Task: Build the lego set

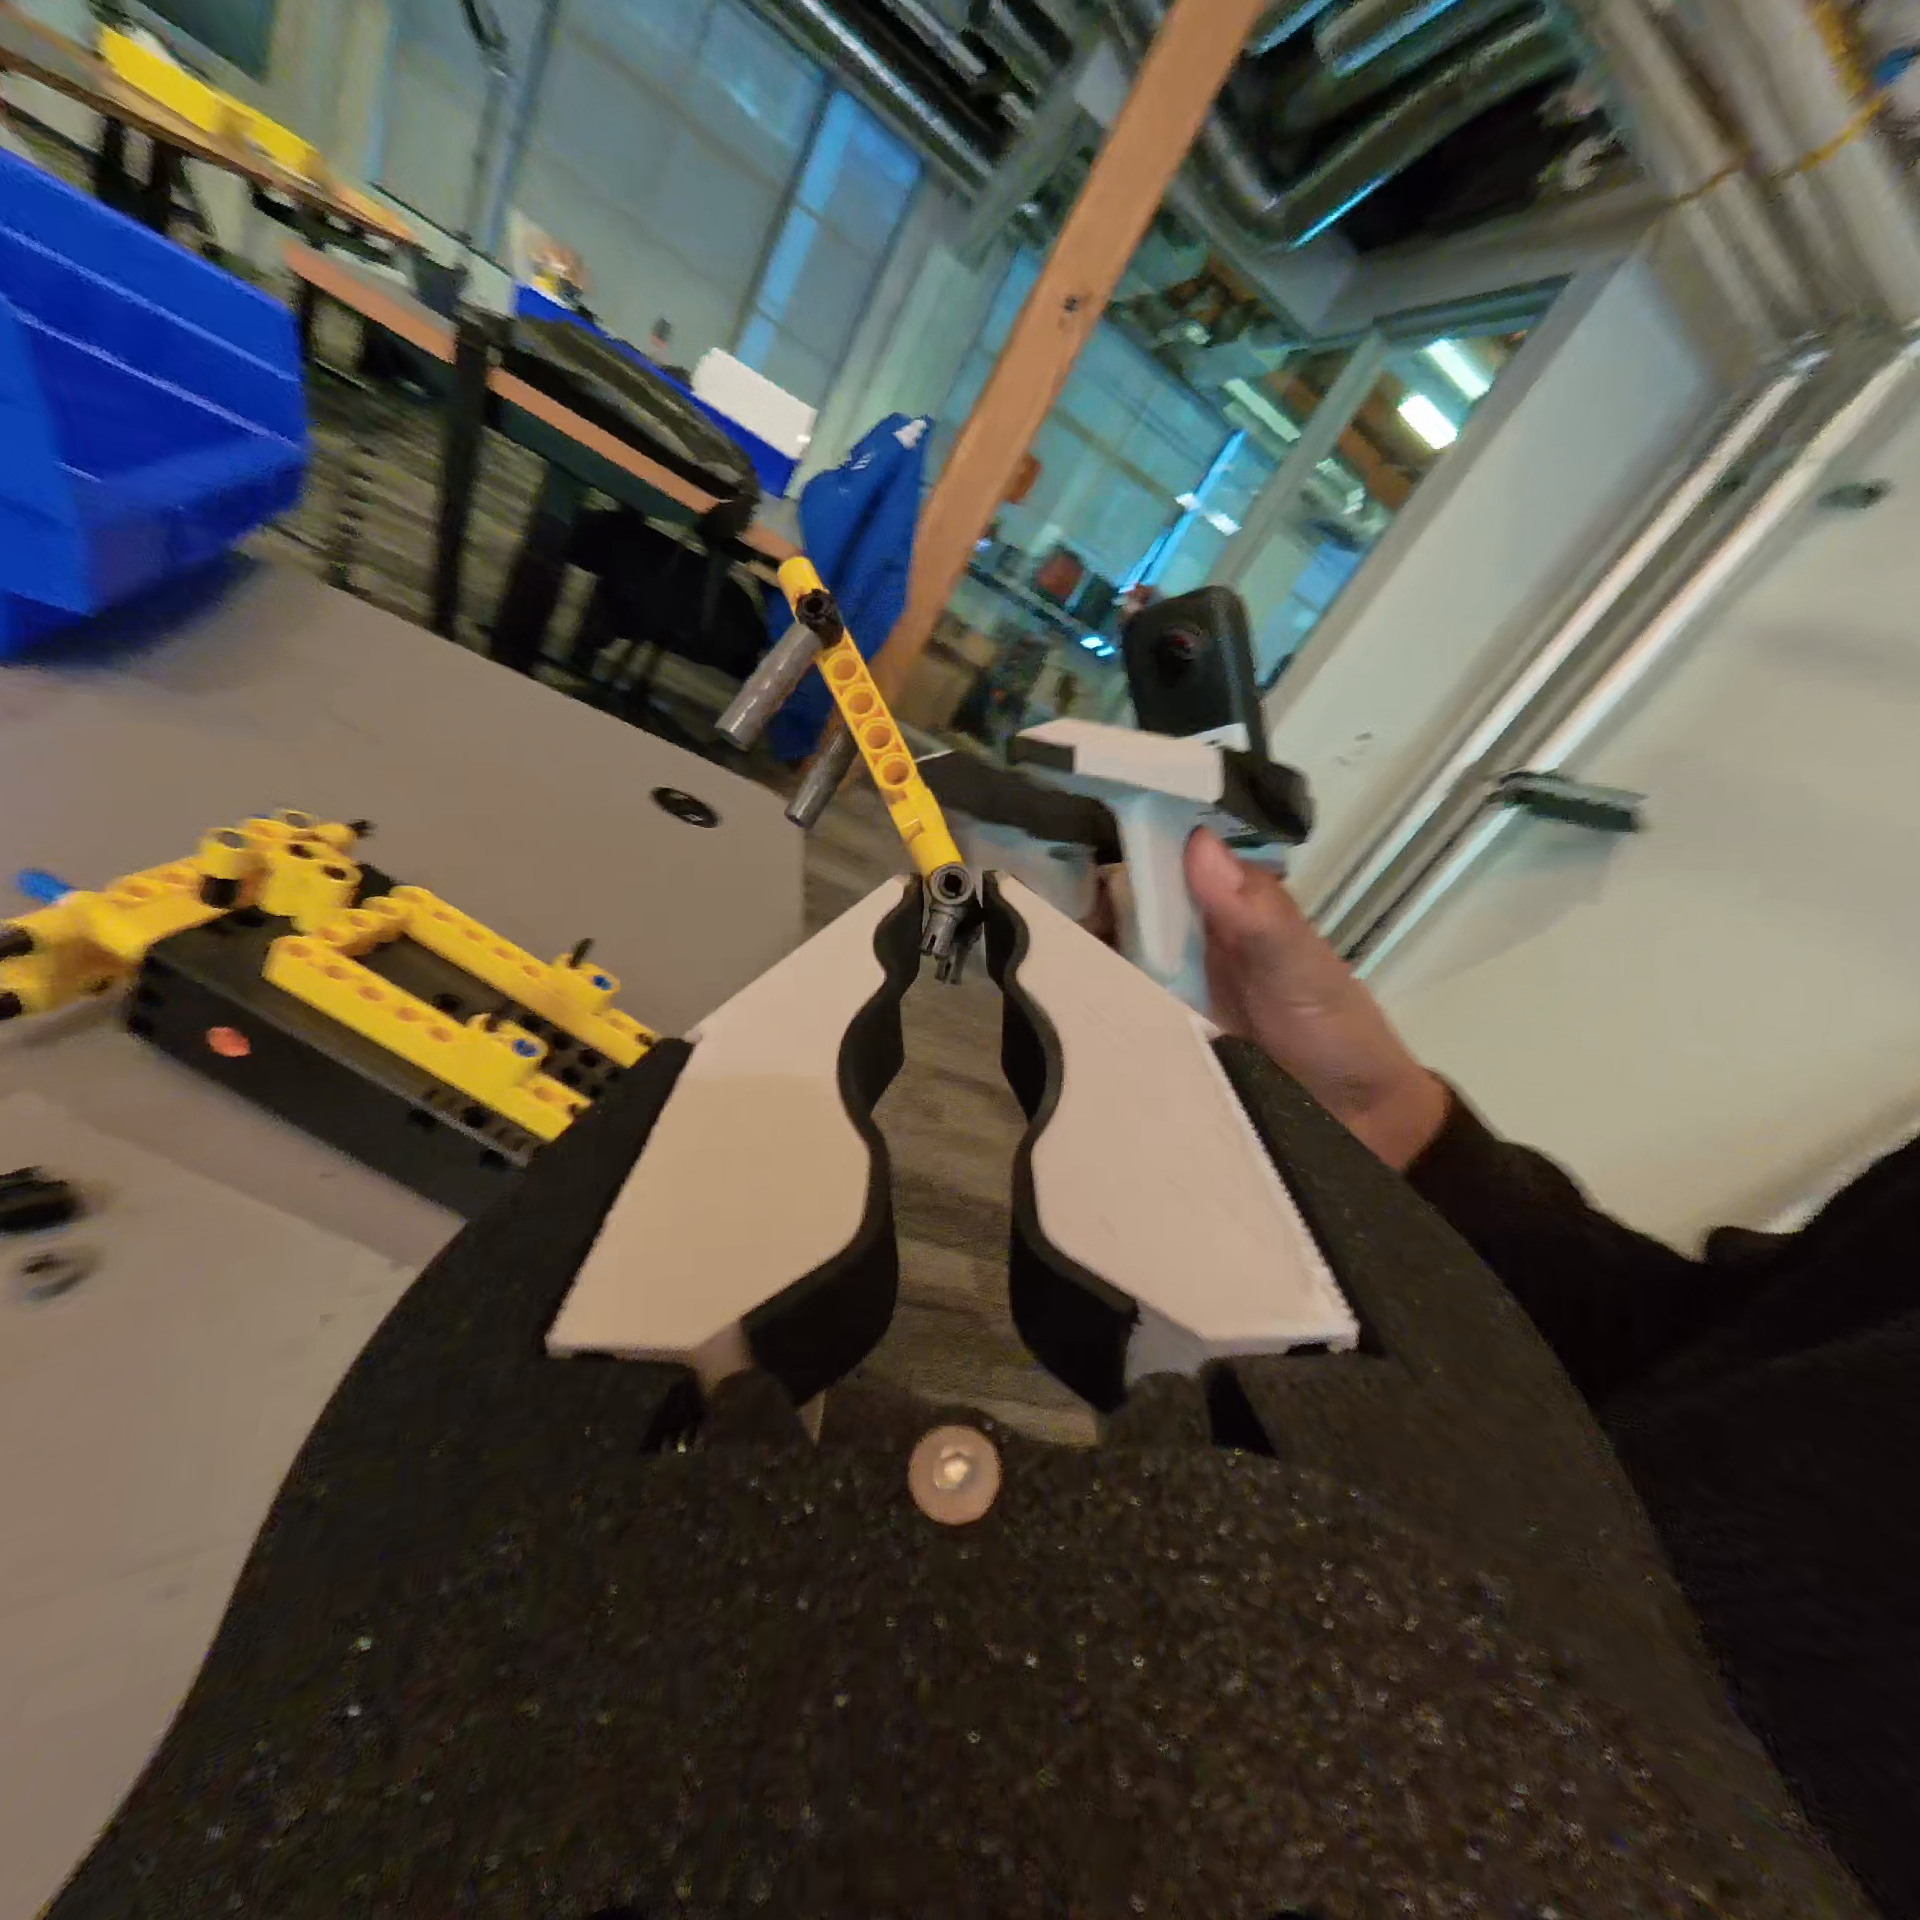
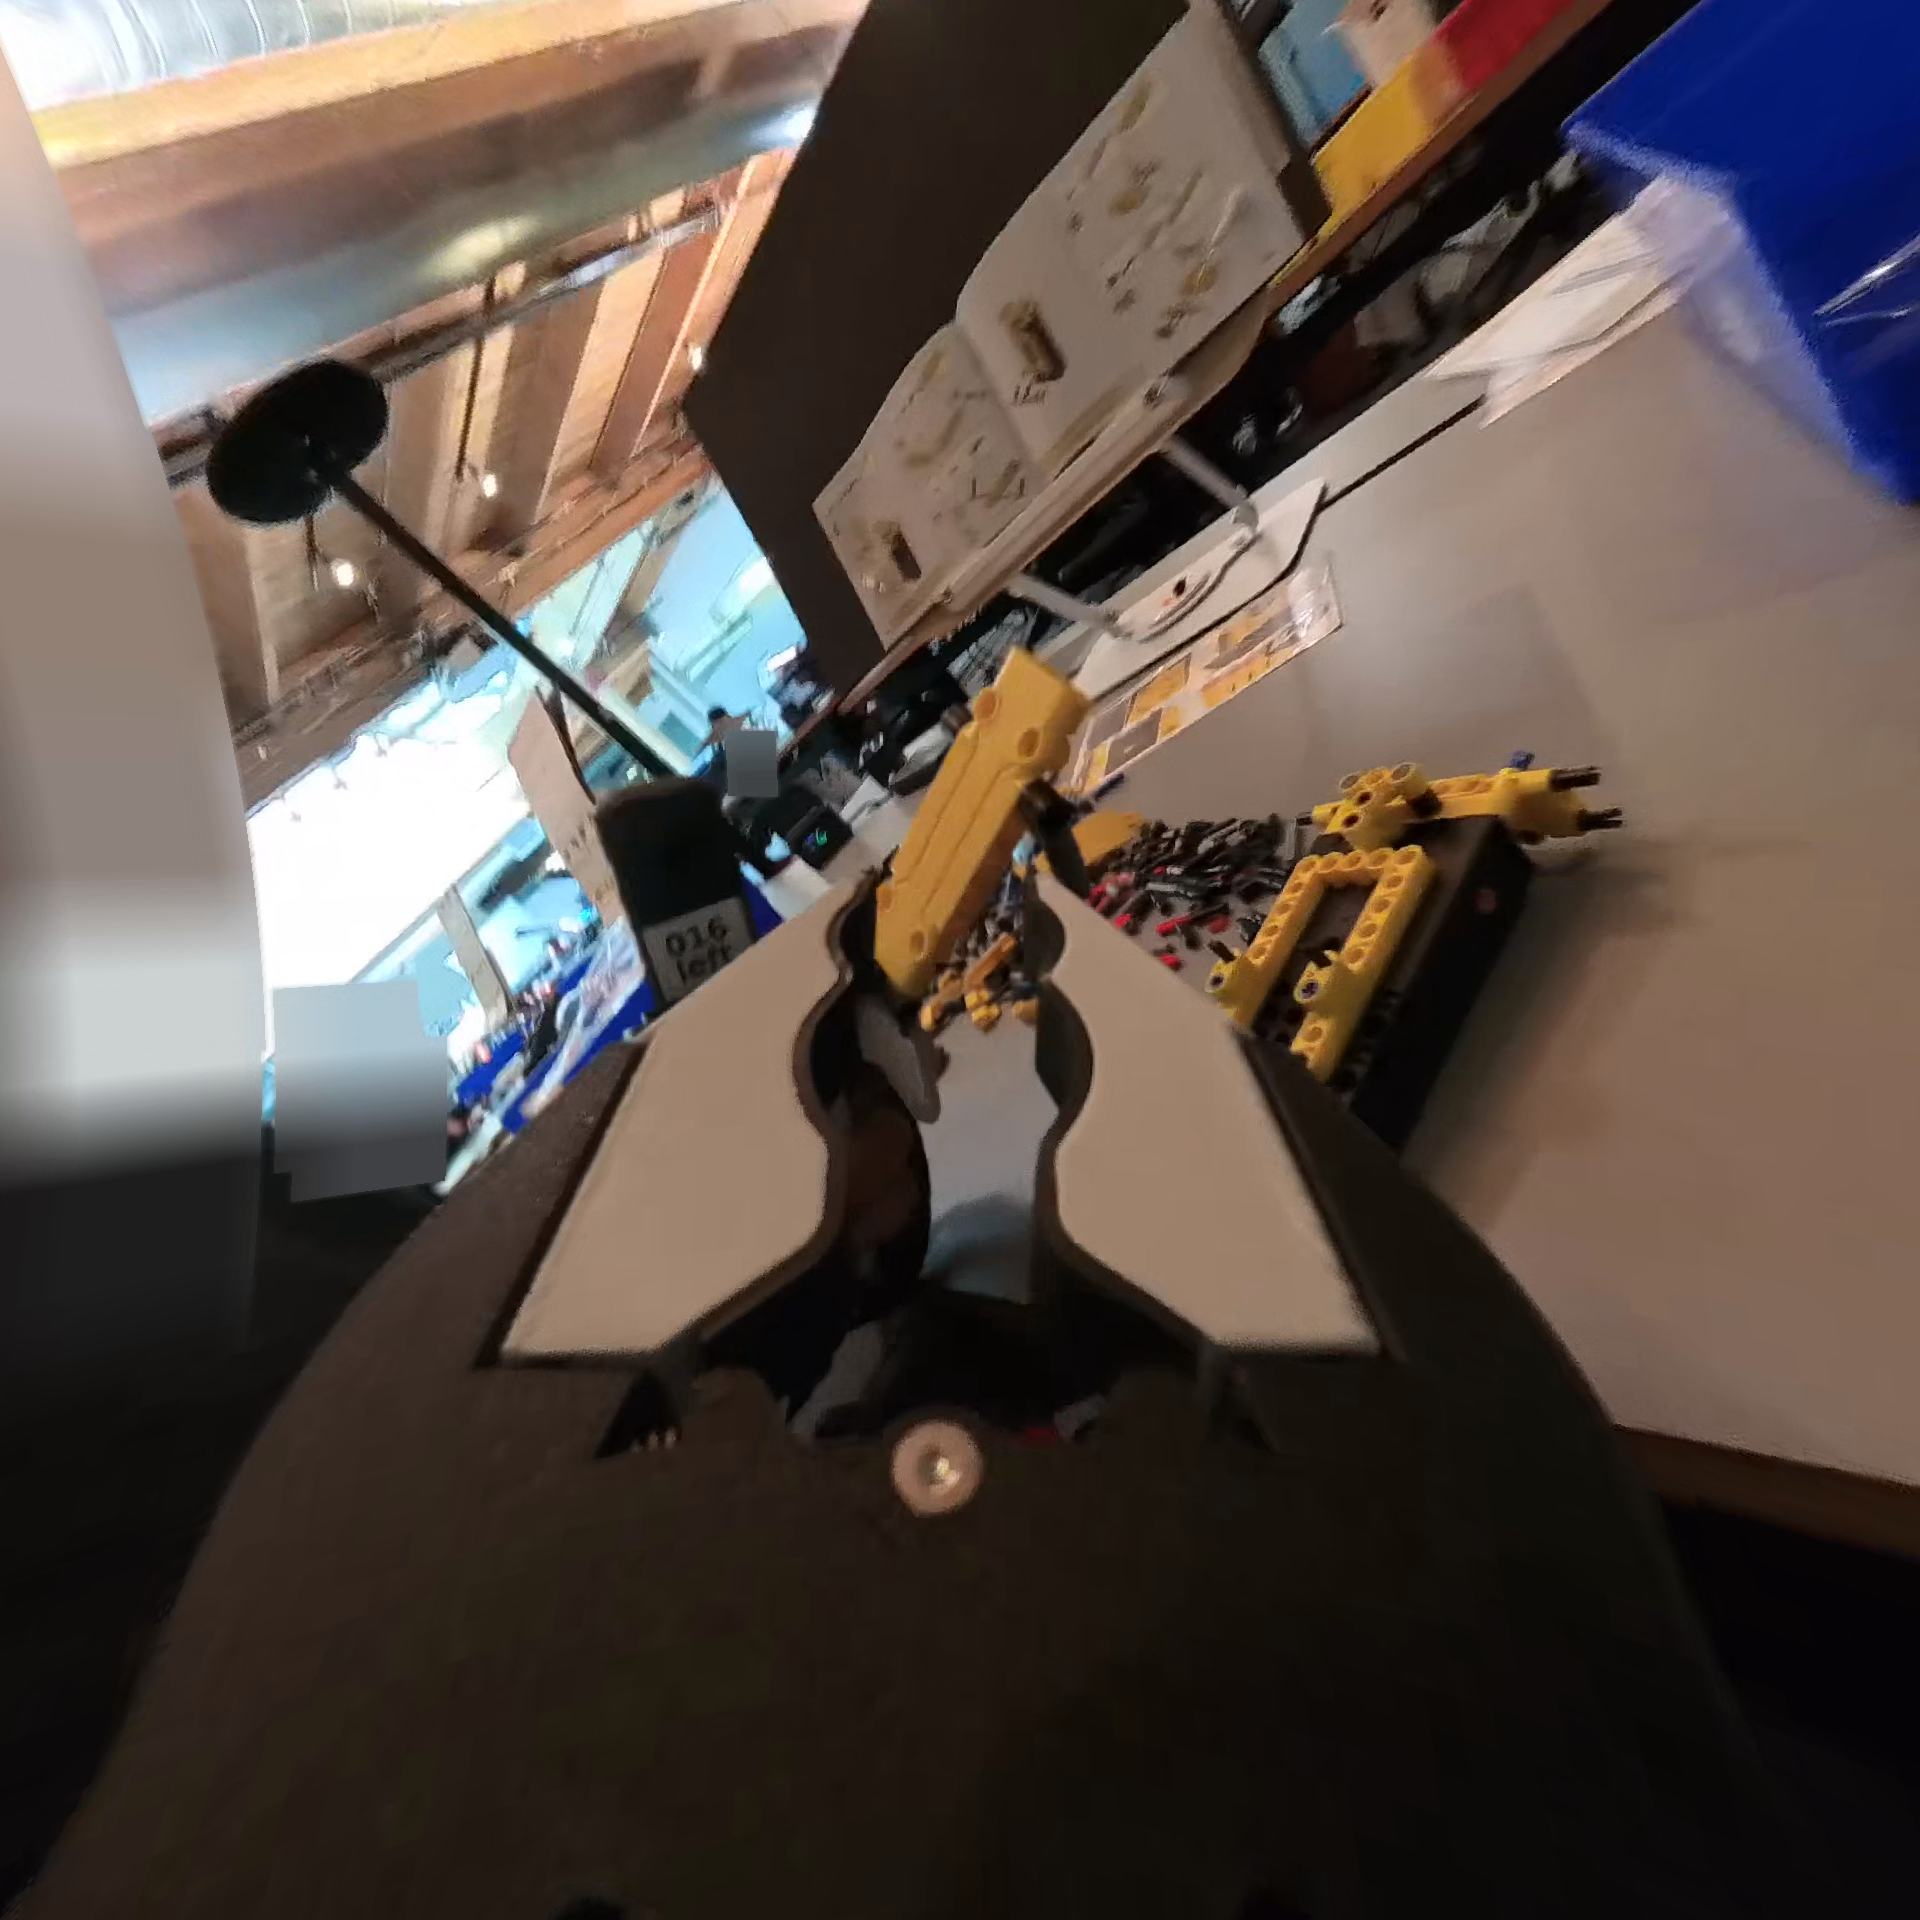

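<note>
The left tool [image 1: 951,914] is clamped on a dark connector pin at the end of a thin yellow beam [image 1: 868,727], the right tool [image 2: 951,925] grips a yellow block [image 2: 977,821], and a half-built yellow-and-black model [image 2: 1351,935] (apparently unfinished) sits on the worktop [image 2: 1662,1039].

left tongs [image 1: 951,914]: smooth matt white plastic finger faces with black rubbery liners, on a rough, speckled black foam-like body.
yellow beam [image 1: 871,727]: glossy plastic with round holes, above the left tongs' tips.
grey pin [image 1: 948,920]: dull dark plastic, pinched at those tips.
table [image 1: 436,727]: smooth matt grey top.
blue bin [image 1: 125,416]: shiny plastic, on the table's far side.
post [image 1: 1060,343]: bare wood.
booklet [image 2: 1049,384]: matt paper, behind the table.
</note>
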A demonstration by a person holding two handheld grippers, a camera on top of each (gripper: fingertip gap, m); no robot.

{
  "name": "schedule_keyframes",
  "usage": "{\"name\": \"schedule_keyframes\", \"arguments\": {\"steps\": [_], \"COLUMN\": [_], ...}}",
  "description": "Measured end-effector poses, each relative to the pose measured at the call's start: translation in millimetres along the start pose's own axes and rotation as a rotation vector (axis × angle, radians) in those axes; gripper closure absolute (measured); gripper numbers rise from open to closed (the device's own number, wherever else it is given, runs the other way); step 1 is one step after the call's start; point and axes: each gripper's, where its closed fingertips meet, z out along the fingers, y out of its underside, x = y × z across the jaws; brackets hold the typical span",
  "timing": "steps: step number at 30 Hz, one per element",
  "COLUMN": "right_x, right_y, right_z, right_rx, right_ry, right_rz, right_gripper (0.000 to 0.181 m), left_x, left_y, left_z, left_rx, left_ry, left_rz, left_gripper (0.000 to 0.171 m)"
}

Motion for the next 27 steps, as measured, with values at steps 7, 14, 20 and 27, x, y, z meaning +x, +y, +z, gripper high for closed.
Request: {"name": "schedule_keyframes", "arguments": {"steps": [7,14,20,27], "right_x": [6,8,17,50], "right_y": [12,21,22,24], "right_z": [9,19,23,7], "right_rx": [-0.035,-0.116,-0.193,-0.385], "right_ry": [-0.064,-0.022,0.089,0.353], "right_rz": [0.195,0.110,-0.045,-0.305], "right_gripper": [0.138,0.154,0.155,0.155], "left_x": [-3,-6,-11,-55], "left_y": [14,29,34,43], "left_z": [-1,0,1,-19], "left_rx": [-0.074,-0.133,-0.175,-0.316], "left_ry": [-0.215,-0.350,-0.301,-0.310], "left_rz": [0.328,0.494,0.349,-0.014], "left_gripper": [0.162,0.162,0.153,0.138]}}
